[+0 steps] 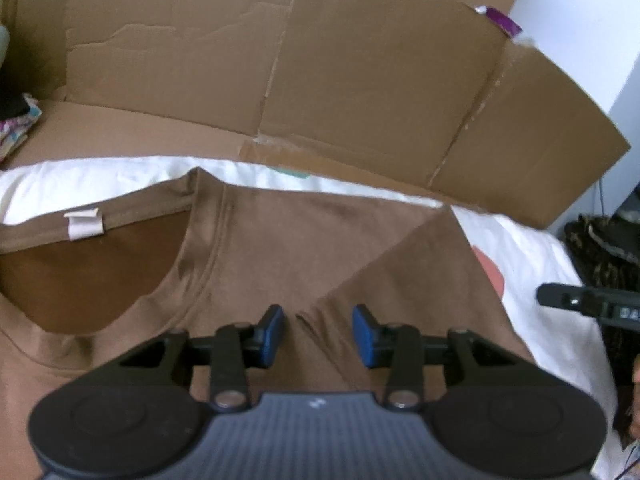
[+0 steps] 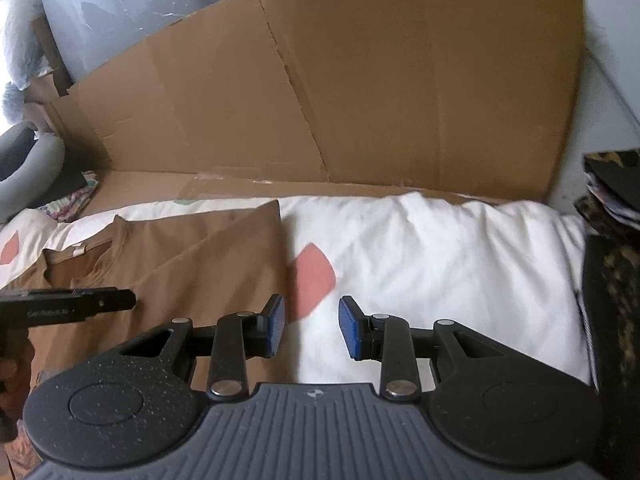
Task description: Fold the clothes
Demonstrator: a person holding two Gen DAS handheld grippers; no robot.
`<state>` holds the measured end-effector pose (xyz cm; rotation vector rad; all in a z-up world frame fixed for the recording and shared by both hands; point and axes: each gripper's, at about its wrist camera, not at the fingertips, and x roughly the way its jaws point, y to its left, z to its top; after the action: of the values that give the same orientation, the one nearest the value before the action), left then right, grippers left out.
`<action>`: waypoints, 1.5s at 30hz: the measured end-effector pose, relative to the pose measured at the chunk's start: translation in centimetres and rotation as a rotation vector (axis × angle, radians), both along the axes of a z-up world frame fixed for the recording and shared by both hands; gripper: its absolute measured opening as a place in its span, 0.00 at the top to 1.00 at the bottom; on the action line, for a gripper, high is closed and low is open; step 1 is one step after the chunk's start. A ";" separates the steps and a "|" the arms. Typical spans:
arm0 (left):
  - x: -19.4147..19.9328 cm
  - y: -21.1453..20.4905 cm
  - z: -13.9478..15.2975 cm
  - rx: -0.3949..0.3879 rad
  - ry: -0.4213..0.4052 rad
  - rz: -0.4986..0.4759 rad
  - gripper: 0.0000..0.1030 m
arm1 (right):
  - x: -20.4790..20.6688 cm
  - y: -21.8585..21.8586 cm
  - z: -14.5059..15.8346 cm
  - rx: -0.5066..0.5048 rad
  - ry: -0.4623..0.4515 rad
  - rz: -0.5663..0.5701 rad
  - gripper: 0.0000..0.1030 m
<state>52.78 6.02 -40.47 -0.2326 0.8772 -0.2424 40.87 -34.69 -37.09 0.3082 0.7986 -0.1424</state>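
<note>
hovering open and empty, left gripper [image 1: 318,334] and right gripper [image 2: 311,328] hide the brown t-shirt's [image 1: 280,248] hem.

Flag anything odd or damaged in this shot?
Only the brown corrugated cardboard sheet behind the brown t-shirt: torn seams and peeled tape residue along its fold. The shirt lies flat on the white bedsheet, sleeve folded in. Both grippers open.

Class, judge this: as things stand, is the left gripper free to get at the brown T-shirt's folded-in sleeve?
Probably yes. The left gripper hovers open right over the folded-in sleeve of the brown T-shirt, with nothing lying between them.
</note>
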 end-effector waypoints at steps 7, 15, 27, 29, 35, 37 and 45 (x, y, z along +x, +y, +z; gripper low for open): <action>0.2 0.8 -0.5 -0.033 0.004 0.026 0.89 | 3.8 0.1 -1.2 0.001 0.003 0.032 0.64; -0.9 1.0 2.0 -0.083 -0.016 0.054 0.96 | 6.5 0.7 -1.5 -0.006 0.003 0.066 0.64; -4.3 0.0 6.7 -0.102 -0.054 0.043 0.97 | 8.5 1.6 -1.7 -0.006 0.003 0.106 0.55; -4.8 0.0 6.8 -0.100 -0.053 0.045 0.97 | 8.8 1.8 -1.8 -0.010 0.005 0.114 0.55; -5.4 0.5 5.9 -0.111 -0.035 0.071 0.97 | 9.6 2.6 -1.9 -0.026 0.008 0.151 0.55; -5.5 0.8 5.6 -0.111 -0.028 0.079 0.97 | 10.0 2.7 -2.1 -0.030 0.015 0.167 0.55; -5.2 2.0 4.7 -0.117 -0.017 0.117 0.98 | 11.5 3.2 -2.9 -0.051 0.041 0.248 0.75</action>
<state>47.59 8.04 -35.73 -0.3891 0.8302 -0.1871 52.32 -31.50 -40.03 0.1563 0.8657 0.0639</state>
